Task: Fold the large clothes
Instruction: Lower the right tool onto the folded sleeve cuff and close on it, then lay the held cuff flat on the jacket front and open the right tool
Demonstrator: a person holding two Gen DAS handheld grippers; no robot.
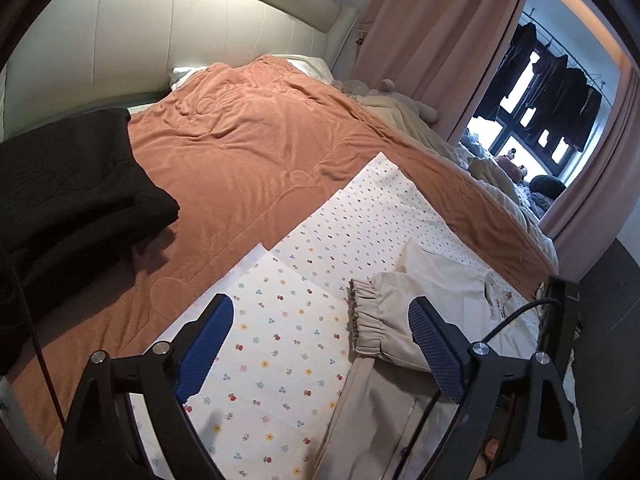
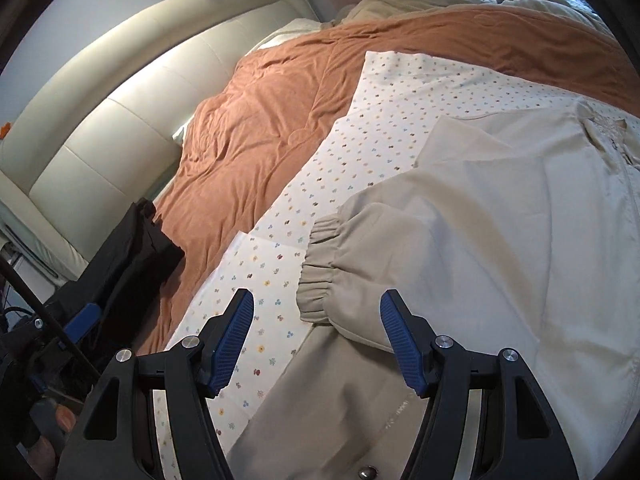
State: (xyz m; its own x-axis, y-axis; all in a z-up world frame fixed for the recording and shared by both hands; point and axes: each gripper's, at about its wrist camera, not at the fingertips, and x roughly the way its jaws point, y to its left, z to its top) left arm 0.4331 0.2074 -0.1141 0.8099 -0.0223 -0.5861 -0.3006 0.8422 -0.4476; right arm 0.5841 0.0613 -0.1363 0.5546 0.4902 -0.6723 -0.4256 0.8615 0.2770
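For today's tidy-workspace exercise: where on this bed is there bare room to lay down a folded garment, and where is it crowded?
Free: the orange blanket between the black folded pile, headboard and dotted sheet. Crowded: the beige jacket on that sheet, and the bedding heap beside the curtain.

A bed (image 1: pixel 100 48) with a padded cream headboard is covered by an orange blanket (image 1: pixel 248 152). On the blanket, a white cloth printed with small flowers (image 1: pixel 280 340) is spread at the near right. A folded black garment (image 1: pixel 72 184) is laid at the left. Along the far right edge, rumpled beige bedding (image 1: pixel 400 116) is seen beside the blanket.
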